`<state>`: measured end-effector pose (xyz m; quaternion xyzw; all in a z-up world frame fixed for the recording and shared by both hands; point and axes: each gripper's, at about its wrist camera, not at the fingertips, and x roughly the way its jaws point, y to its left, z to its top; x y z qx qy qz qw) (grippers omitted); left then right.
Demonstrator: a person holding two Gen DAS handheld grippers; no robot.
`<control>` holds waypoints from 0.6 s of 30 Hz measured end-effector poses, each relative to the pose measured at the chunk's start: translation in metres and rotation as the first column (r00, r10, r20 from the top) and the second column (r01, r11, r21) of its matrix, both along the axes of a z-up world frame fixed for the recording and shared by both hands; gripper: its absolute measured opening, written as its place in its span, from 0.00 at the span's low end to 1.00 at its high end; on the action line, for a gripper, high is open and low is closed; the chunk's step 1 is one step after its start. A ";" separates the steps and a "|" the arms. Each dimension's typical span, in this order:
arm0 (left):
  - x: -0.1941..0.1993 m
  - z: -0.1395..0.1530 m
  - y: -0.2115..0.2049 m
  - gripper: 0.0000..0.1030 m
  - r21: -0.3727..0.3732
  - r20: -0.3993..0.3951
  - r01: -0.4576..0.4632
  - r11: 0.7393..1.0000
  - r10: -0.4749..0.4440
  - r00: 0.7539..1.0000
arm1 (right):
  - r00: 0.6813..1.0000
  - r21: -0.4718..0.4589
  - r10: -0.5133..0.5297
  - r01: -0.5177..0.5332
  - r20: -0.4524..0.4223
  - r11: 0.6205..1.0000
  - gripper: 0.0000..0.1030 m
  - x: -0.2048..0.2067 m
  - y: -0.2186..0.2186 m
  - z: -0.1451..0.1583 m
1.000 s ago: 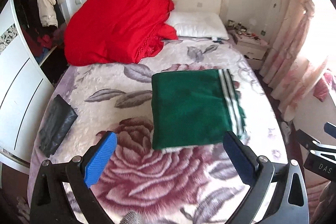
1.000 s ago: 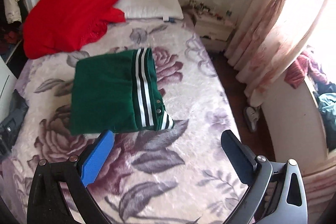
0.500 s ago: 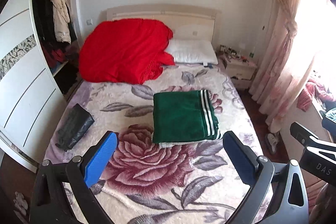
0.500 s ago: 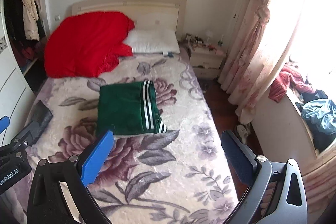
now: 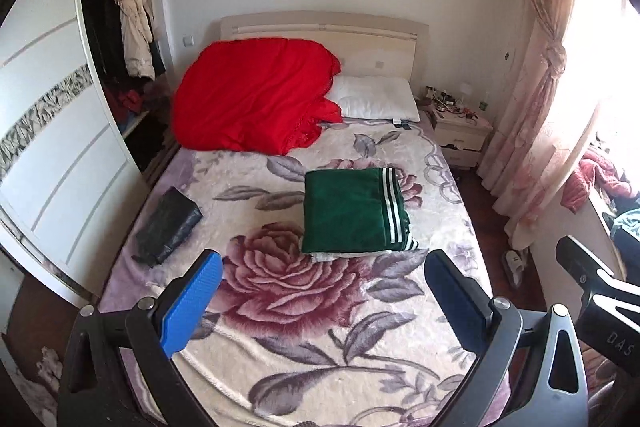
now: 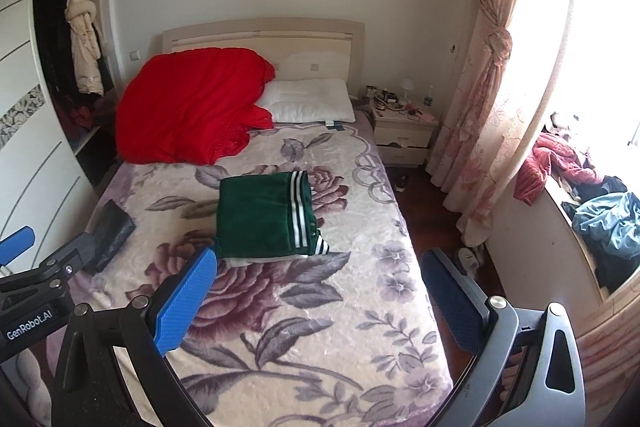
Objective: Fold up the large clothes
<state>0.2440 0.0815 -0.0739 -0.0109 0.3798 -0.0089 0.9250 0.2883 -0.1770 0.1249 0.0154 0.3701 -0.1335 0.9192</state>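
Observation:
A green garment with white stripes (image 5: 352,213) lies folded into a neat rectangle in the middle of the flowered bed (image 5: 320,327); it also shows in the right wrist view (image 6: 264,217). A bit of white cloth peeks out under its near edge. My left gripper (image 5: 322,291) is open and empty, held well back above the foot of the bed. My right gripper (image 6: 318,287) is open and empty too, likewise far from the garment. The right gripper's body shows at the right edge of the left wrist view, the left one's at the left edge of the right wrist view.
A red blanket (image 5: 256,99) and a white pillow (image 5: 376,103) lie at the head of the bed. A dark folded item (image 5: 168,225) lies near the bed's left edge. A wardrobe (image 5: 52,155) stands left, a nightstand (image 5: 460,131) and curtains (image 5: 536,115) right.
Both grippers have pulled back and up from the bed, so the folded green garment looks smaller and farther. The garment itself has not moved. Both stay open.

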 end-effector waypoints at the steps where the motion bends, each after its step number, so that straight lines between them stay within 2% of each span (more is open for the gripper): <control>1: -0.004 0.003 0.000 1.00 0.004 0.008 0.001 1.000 -0.001 1.000 | 1.000 0.002 0.003 -0.003 0.005 1.000 1.00 -0.005 0.001 0.005; 6: -0.019 0.014 0.000 1.00 0.014 0.028 0.002 1.000 -0.002 1.000 | 1.000 -0.011 0.009 -0.009 0.015 1.000 1.00 -0.023 0.003 0.024; 18: -0.033 0.017 0.004 1.00 0.020 0.067 -0.011 1.000 0.009 0.998 | 0.998 -0.023 0.039 -0.038 0.045 0.999 1.00 -0.046 0.009 0.053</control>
